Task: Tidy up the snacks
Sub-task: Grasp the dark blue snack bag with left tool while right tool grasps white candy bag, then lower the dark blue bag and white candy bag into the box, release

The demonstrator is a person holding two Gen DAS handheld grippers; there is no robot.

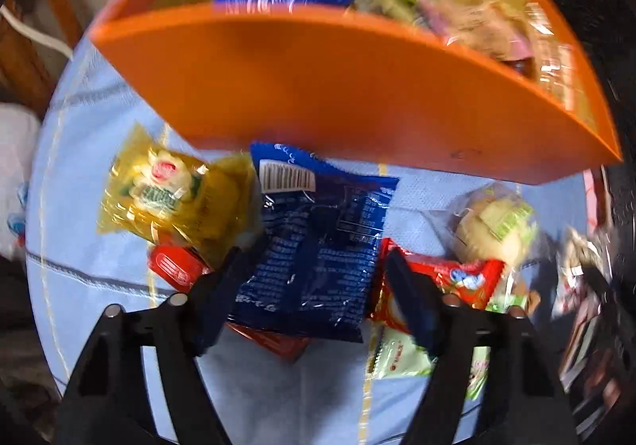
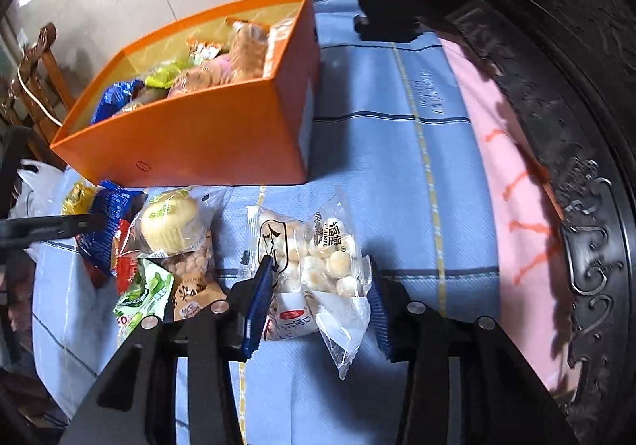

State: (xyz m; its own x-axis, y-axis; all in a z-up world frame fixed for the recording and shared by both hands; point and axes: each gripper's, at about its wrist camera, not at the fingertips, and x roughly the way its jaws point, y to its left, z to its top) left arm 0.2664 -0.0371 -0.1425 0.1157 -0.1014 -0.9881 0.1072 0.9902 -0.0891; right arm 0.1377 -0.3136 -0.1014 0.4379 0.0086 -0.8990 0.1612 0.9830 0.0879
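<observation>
An orange box [image 1: 318, 87] [image 2: 190, 142] stands on a blue cloth and holds several snack packets. In front of it lies a dark blue packet [image 1: 318, 238] [image 2: 107, 222], printed side up. My left gripper [image 1: 314, 258] points down over this packet with one finger at each side edge; the packet is not visibly squeezed. My right gripper [image 2: 318, 270] has its blue-padded fingers [image 2: 262, 286] pressed on two clear packets of white round snacks [image 2: 330, 258], which bunch together between the pads.
Around the blue packet lie a yellow packet [image 1: 171, 198], red packets [image 1: 457, 282], a wrapped muffin [image 1: 493, 226] [image 2: 167, 222], a peanut bag [image 2: 190, 266] and a green packet [image 2: 143, 294]. A pink cloth [image 2: 508, 206] and dark carved wood [image 2: 576, 127] border the right.
</observation>
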